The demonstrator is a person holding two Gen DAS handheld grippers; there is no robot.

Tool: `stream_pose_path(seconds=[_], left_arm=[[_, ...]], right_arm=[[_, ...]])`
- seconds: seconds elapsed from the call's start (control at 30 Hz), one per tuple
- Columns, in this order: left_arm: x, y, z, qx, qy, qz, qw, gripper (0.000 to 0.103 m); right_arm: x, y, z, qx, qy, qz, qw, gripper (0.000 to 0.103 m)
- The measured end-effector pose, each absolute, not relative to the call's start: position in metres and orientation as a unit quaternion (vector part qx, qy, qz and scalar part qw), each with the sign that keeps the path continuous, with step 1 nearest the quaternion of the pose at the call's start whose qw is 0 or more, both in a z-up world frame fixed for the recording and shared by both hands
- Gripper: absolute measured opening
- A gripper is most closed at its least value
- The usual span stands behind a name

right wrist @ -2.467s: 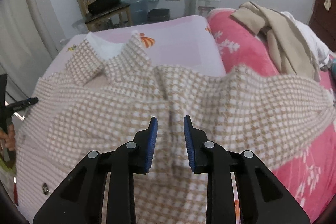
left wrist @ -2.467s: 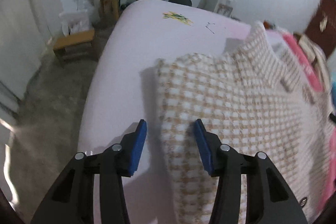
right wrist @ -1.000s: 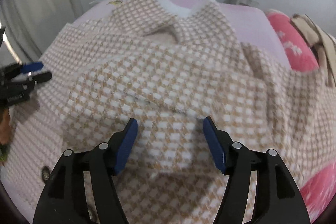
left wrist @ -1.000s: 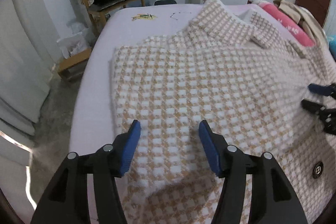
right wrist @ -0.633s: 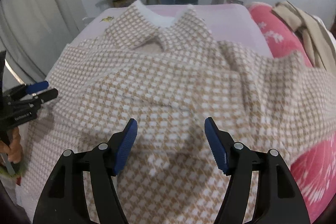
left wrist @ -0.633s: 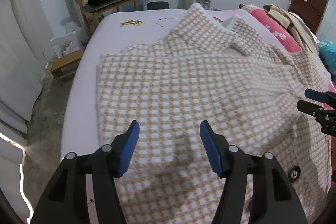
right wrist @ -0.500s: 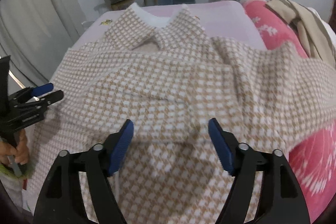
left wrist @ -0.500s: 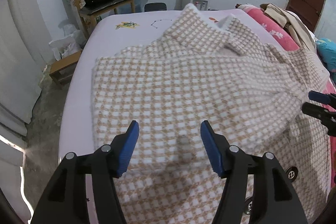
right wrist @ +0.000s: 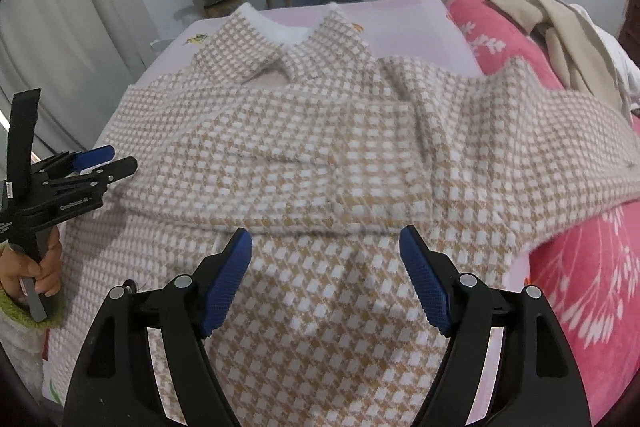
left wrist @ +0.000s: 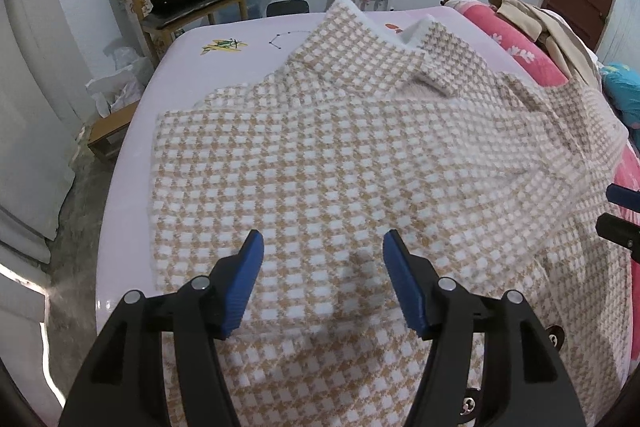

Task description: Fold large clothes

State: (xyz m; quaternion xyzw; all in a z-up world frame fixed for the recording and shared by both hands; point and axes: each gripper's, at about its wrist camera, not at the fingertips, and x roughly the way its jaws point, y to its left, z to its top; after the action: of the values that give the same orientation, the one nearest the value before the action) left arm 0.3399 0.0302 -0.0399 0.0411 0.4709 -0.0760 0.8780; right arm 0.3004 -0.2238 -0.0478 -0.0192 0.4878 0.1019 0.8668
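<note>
Left claw: jaws parted, empty, above the near left part of the tan-and-white checked fleece jacket. Right claw: jaws wide apart, empty, above the jacket's folded-in sleeve edge. The jacket lies spread on the lilac bed, collar at the far end, its right side draped onto the pink floral blanket.

jacket hem cut off below; right gripper cropped at the edge
</note>
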Motion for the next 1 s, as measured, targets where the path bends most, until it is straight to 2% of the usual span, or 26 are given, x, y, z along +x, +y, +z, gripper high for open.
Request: stream_pose_path(seconds=[0.13, 0.67, 0.8, 1.0], left_arm=[[0.345, 0.031, -0.048, 0.044, 0.477, -0.07, 0.875, 0.061], [0.348, 0.035, -0.061, 0.036, 0.483, -0.071, 0.872, 0.065], [0.349, 0.036, -0.06, 0.03, 0.484, -0.072, 0.872, 0.066], [0.35, 0.036, -0.06, 0.023, 0.483, -0.068, 0.873, 0.066]], right_arm=[[0.301, -0.225, -0.048, -0.017, 0.489, 0.099, 0.866, 0.077], [0.303, -0.251, -0.041, 0.024, 0.493, 0.096, 0.865, 0.077], [0.306, -0.308, -0.025, 0.064, 0.484, 0.065, 0.87, 0.077], [0.316, -0.451, -0.003, 0.148, 0.459, -0.055, 0.874, 0.077]])
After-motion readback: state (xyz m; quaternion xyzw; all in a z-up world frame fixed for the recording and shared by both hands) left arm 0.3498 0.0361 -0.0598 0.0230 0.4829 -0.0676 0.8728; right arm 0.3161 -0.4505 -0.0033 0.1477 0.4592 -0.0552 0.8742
